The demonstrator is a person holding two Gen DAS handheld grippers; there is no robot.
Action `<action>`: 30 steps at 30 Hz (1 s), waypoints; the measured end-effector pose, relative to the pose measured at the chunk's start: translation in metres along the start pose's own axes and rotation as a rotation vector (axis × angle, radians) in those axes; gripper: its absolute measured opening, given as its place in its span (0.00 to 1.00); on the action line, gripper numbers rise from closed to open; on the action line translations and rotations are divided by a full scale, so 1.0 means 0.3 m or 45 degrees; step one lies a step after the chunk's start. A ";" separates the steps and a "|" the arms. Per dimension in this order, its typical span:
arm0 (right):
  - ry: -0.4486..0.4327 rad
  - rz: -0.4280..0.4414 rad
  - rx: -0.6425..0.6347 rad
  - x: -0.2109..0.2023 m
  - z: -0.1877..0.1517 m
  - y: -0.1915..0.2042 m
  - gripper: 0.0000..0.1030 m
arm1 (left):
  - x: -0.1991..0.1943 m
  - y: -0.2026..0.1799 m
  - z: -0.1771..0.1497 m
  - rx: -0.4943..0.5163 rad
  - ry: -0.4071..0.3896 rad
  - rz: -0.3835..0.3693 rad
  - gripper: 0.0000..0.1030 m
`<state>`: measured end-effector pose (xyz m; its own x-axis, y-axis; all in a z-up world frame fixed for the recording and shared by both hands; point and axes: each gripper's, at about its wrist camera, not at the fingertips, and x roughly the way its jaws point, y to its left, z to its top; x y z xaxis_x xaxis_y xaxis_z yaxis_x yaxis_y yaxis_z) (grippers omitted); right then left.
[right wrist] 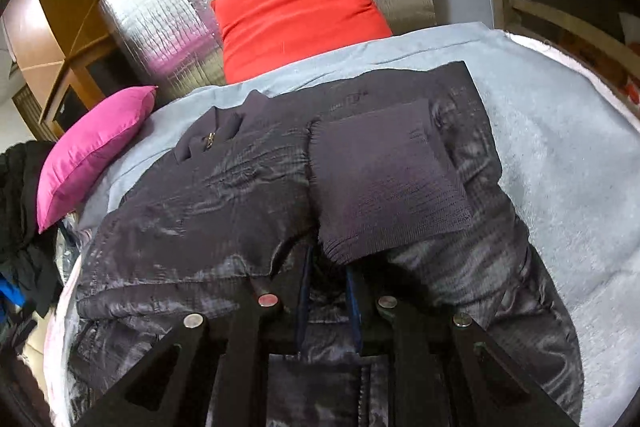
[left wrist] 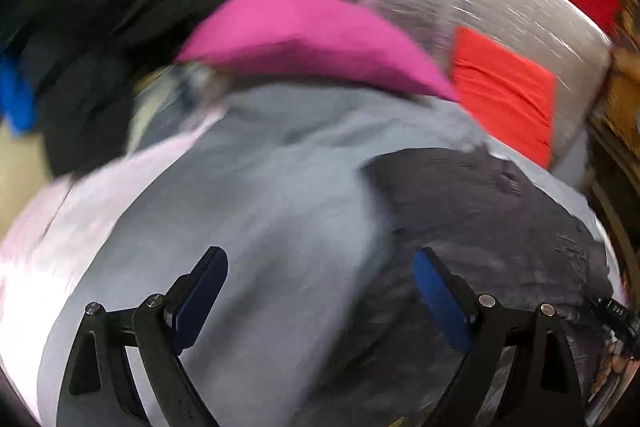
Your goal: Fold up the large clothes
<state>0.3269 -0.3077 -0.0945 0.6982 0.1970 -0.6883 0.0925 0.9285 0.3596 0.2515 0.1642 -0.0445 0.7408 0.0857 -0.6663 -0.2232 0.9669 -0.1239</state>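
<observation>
A dark grey shiny jacket (right wrist: pixel 224 195) lies on a light blue blanket (right wrist: pixel 560 163). Its sleeve with a ribbed cuff (right wrist: pixel 384 179) is folded over the body. My right gripper (right wrist: pixel 326 267) is shut on the sleeve just below the cuff; its fingertips are hidden under the fabric. In the blurred left wrist view, my left gripper (left wrist: pixel 320 291) is open and empty above the blanket (left wrist: pixel 256 187), with the jacket (left wrist: pixel 500 227) to its right, under the right finger (left wrist: pixel 436 291).
A pink pillow (right wrist: pixel 92 151) (left wrist: pixel 312 39) lies at the blanket's left edge. A red pillow (right wrist: pixel 300 11) (left wrist: pixel 504 91) leans on a silver foil sheet (right wrist: pixel 160 19). Dark clothes (left wrist: pixel 92 59) are piled at the left. Wooden furniture (right wrist: pixel 60 39) stands behind.
</observation>
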 end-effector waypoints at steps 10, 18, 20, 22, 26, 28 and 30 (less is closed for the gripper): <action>-0.007 0.074 0.042 -0.064 0.034 -0.009 0.17 | 0.340 -0.314 -0.065 0.232 0.211 0.106 0.93; 0.106 0.098 0.083 -0.021 0.011 -0.047 0.46 | 0.373 -0.282 -0.106 0.171 0.183 0.100 0.97; 0.087 0.105 0.070 -0.064 0.014 -0.043 0.59 | 0.369 -0.275 -0.114 0.165 0.165 0.098 0.98; 0.046 0.072 0.057 -0.132 0.021 -0.040 0.59 | 0.368 -0.268 -0.120 0.154 0.153 0.097 0.98; -0.078 0.094 0.088 -0.245 0.066 -0.023 0.59 | 0.375 -0.276 -0.117 0.138 0.146 0.092 0.99; -0.082 0.184 0.061 -0.240 0.112 0.027 0.61 | 0.373 -0.274 -0.117 0.134 0.143 0.089 0.99; -0.050 0.252 0.036 -0.193 0.140 0.071 0.63 | 0.372 -0.273 -0.116 0.132 0.140 0.087 0.99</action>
<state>0.3184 -0.3127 -0.0205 0.7320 0.3616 -0.5774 -0.0294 0.8635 0.5035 0.3305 0.0863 -0.1344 0.6510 0.1306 -0.7478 -0.1997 0.9798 -0.0028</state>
